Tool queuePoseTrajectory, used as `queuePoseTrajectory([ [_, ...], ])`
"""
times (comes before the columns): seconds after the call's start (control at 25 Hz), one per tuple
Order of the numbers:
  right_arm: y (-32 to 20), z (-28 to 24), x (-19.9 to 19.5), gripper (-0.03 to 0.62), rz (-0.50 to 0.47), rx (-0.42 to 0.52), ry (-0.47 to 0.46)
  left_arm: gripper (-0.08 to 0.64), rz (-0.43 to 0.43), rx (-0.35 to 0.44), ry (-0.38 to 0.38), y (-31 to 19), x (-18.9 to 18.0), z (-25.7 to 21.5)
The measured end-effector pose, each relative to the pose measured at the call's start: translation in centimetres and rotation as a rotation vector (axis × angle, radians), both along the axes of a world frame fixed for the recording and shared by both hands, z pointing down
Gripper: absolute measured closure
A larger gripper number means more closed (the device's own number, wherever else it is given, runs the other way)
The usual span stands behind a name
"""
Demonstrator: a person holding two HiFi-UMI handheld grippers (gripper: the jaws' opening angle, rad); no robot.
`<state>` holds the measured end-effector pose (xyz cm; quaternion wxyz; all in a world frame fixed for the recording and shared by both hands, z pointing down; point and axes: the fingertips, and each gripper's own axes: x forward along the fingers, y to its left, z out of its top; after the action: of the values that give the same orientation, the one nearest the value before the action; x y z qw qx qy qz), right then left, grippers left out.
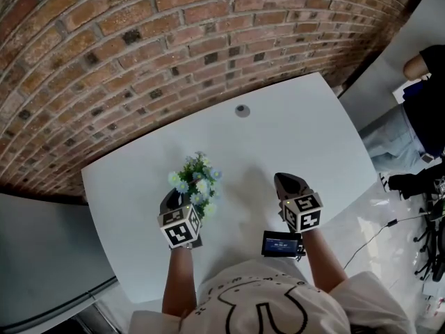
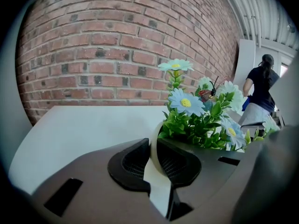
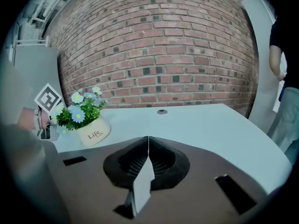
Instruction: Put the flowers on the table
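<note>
Your left gripper [image 2: 158,148] pinches only the flowerpot [image 3: 93,132] rim (right gripper [image 3: 148,146], 3 o'clock, clenched empty); tilted, it may topple on release.

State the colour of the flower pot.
The flower pot is cream, clearest in the right gripper view.

A: How do the flowers [image 1: 195,179] look?

B: It is a small bunch of pale blue and white daisies with green leaves, in a cream pot [image 3: 93,132] printed "Life".

A: And where is it?

B: Over the near left part of the white table [image 1: 292,131]. My left gripper [image 2: 156,146] is clamped on the pot's rim. The pot leans. Whether its base touches the table, I cannot tell.
</note>
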<state>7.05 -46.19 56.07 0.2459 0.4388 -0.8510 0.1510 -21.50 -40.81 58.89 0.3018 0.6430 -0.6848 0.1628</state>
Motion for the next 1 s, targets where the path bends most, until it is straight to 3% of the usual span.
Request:
queuePoseTrajectory([
  [0.4, 0.2, -0.2, 0.1, 0.575, -0.005, 0.010, 0.006, 0.497, 0.031, -0.028, 0.010, -0.5, 0.3, 0.4],
  [1.0, 0.5, -2.9, 1.2, 0.575, 0.004, 0.069, 0.004, 0.462, 0.021, 0.001, -0.017, 1.2, -0.3, -1.8],
])
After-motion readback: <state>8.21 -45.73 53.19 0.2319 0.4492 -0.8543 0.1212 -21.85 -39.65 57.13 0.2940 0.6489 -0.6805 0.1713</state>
